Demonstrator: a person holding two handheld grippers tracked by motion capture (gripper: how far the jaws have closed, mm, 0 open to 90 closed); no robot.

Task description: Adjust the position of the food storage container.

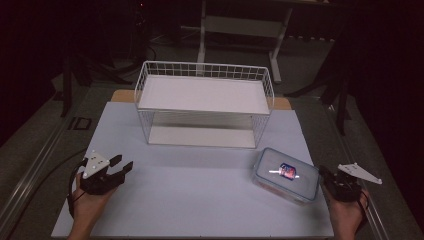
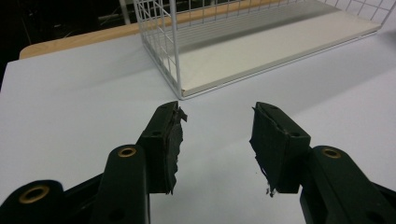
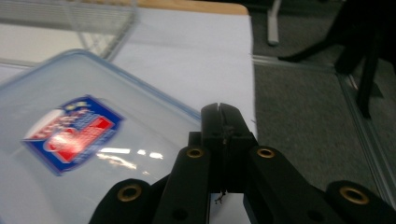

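Pale lavender-grey mat (image 1: 200,200) covers the table across the high view, with dark floor around it. At the lower left of that view, a hand holds the left gripper (image 1: 121,165), its jaws spread apart with nothing between them; the left gripper view confirms two black pads over bare mat. In the upper middle stands a white wire shelf rack (image 1: 204,102) with two flat white boards, one above the other. At the lower right lies a clear plastic food container (image 1: 285,174) with a blue-rimmed lid and a red and blue label, resting flat on the mat, a little in front of the rack's right corner. At the far right, another hand holds the right gripper (image 1: 323,172), just beside the container's right edge. In the right gripper view its jaws (image 3: 223,122) are clenched together on nothing, with the lid's corner directly ahead. Judging by this, the container is the thing to be grasped or nudged. To grasp it well, the right jaws would need to spread first, then close squarely across the rim, not the slippery lid.
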